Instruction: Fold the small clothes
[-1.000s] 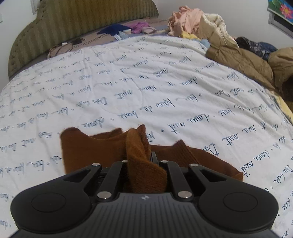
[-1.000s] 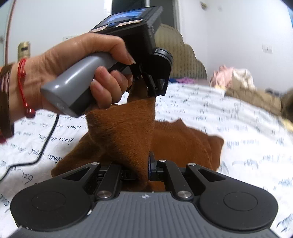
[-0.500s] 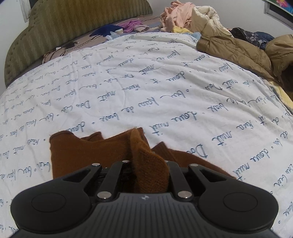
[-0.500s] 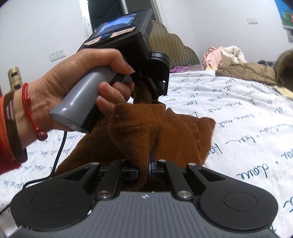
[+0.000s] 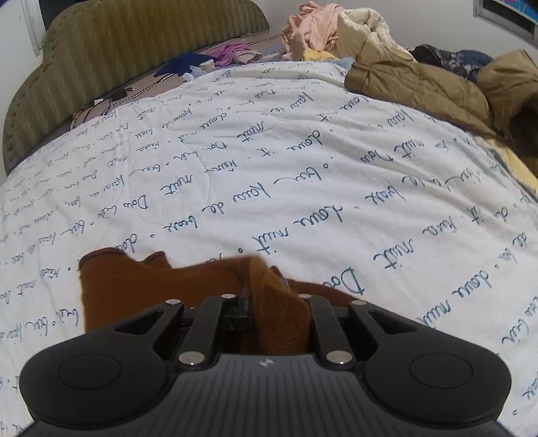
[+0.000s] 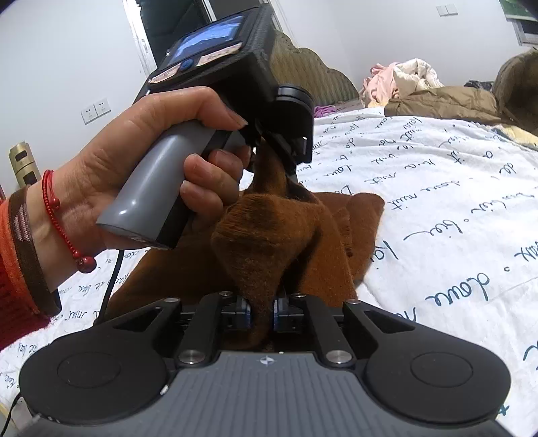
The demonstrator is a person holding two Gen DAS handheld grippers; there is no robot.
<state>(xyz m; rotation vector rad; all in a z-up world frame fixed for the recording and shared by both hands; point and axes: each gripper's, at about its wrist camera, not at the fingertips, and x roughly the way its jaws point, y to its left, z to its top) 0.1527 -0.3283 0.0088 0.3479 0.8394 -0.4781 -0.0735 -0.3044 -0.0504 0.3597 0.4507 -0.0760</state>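
Since a second ago both of my hands have slid across the bed, and the brown knit garment [image 5: 161, 289] has come down with them: in the right wrist view the fold that hung high between the two grippers now sags lower and bunches closer to the quilt [image 5: 302, 188].

My left gripper [image 5: 265, 285] is nearly closed, pinching a raised ridge of the brown knit between its fingers; the jaws have eased apart a touch in the last half second, but the cloth is still between them. I see it from the side in the right wrist view too, at [image 6: 285, 164], with my left hand [image 6: 141, 161] wrapped round its grey handle and a strip of the knit rising into the fingers.

My right gripper [image 6: 262, 312] is clamped almost fully closed on another fold of the same garment, the blue pads [image 6: 243, 314] pressing the cloth from both sides.

Most of the garment lies on the white lettered quilt at the near edge of the bed. In the left wrist view its long axis runs left to right across the frame, with one squared end pointing left and slightly far; the right end is partly hidden behind the gripper. Between the two grips the knit is lifted into a soft tent.

Far right on the bed lie a tan padded jacket [image 5: 417, 87] and a heap of pale clothes [image 5: 336, 30]; the green headboard [image 5: 117, 47] stands far left.
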